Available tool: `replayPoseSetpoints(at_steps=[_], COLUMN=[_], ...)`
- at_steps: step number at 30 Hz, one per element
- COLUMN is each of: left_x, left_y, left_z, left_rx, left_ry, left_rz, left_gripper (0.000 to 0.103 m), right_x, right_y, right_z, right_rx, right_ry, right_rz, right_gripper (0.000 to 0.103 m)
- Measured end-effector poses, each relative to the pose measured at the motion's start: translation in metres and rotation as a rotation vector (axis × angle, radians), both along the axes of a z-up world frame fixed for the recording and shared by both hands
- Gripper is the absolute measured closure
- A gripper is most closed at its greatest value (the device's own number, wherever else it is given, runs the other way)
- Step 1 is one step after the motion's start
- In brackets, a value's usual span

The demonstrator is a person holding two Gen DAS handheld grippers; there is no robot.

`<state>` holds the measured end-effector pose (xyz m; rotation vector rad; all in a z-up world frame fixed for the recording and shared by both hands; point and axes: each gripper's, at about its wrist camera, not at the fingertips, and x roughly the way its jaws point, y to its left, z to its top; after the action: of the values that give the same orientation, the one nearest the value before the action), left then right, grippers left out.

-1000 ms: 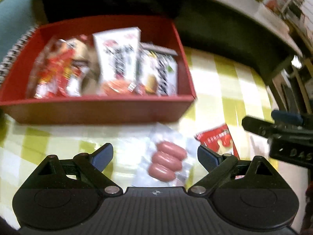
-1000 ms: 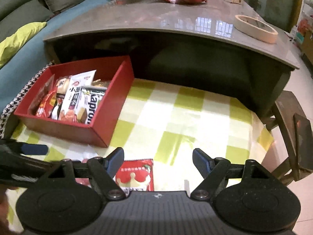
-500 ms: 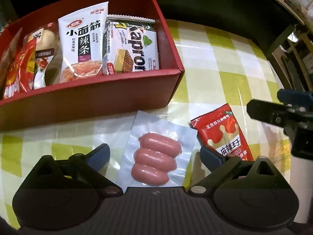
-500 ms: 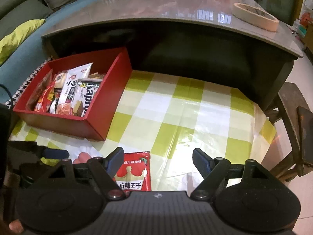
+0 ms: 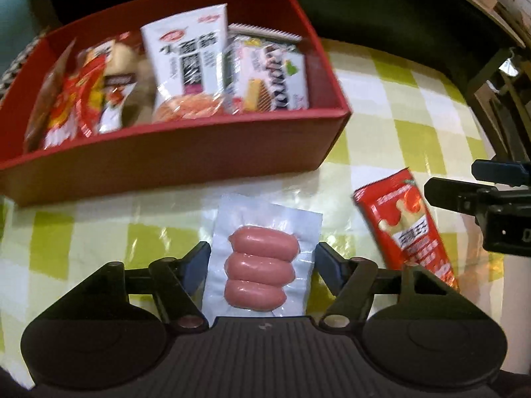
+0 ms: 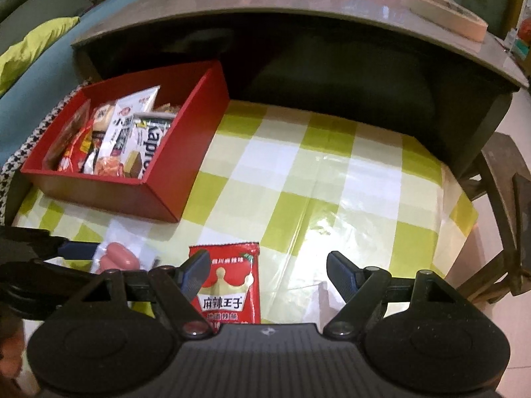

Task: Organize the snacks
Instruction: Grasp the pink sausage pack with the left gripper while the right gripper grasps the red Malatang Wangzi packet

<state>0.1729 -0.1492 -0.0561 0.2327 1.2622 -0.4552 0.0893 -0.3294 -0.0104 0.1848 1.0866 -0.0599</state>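
between the fingers of the left gripper [image 5: 262, 262], as seen from the left wrist, a clear vacuum pack of three sausages [image 5: 260, 265] is lying flat on the checked cloth [image 5: 391, 126], just in front of the red box [image 5: 186, 152] already filled with packets. the jaws have just been closing and are now narrowed to the pack's sides; whether the pads are pressing yet cannot be told. the pack is judged light and soft, with slick film and a thin flat border that would buckle, so hold is best taken across the firm sausages themselves, not the border. a red snack packet [image 5: 411, 232] is seen to the right, near the other gripper's tip.

from the right wrist, the right gripper [image 6: 268, 272] is held wide and empty above the near end of the same red packet [image 6: 229, 285], which is lying flat and is judged light and crinkly. the sausage pack [image 6: 117, 255] is seen at lower left, beside the box [image 6: 172, 179].
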Motion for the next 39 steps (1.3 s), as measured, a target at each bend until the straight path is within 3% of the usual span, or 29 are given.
replayPoseSetpoints(at_steps=[6,11,14,17,23,28,31,35,36,39], left_x=[-0.008,-0.01,-0.009,-0.012,-0.009,-0.01,-0.014,-0.017,-0.018,-0.018], left_y=[0.023,0.028,0.025,0.022,0.02,0.017,0.014,0.012,0.012,0.014], left_z=[0.008,0.014,0.008,0.007,0.0,-0.006,-0.009,-0.008,-0.005,-0.003], left_rx=[-0.012,-0.032,-0.022,-0.01,0.004,0.035,0.054,0.063,0.06,0.048], left_ry=[0.023,0.029,0.052,0.045,0.044,0.03,0.02,0.014,0.014,0.027], left_rz=[0.068,0.049,0.038,0.028,0.051,0.031,0.02,0.018,0.019,0.028], left_gripper=[0.029,0.029,0.028,0.028,0.016,0.013,0.013,0.022,0.027,0.027], right_x=[0.002,0.006,0.01,0.01,0.007,0.006,0.003,-0.003,-0.004,-0.007], right_y=[0.0,0.013,0.024,0.031,0.035,0.036,0.04,0.046,0.047,0.047], right_z=[-0.015,-0.024,-0.028,-0.03,-0.034,-0.038,-0.037,-0.031,-0.029,-0.027], right_rx=[-0.003,0.014,-0.006,-0.028,-0.078,-0.098,-0.128,-0.139,-0.145,-0.108], right_ry=[0.05,0.079,0.091,0.095,0.091,0.104,0.101,0.083,0.081,0.08], right_rz=[0.004,0.038,0.067,0.084,0.074,0.088,0.098,0.107,0.106,0.101], right_gripper=[0.016,0.015,0.005,0.005,0.004,0.0,0.006,0.035,0.036,0.042])
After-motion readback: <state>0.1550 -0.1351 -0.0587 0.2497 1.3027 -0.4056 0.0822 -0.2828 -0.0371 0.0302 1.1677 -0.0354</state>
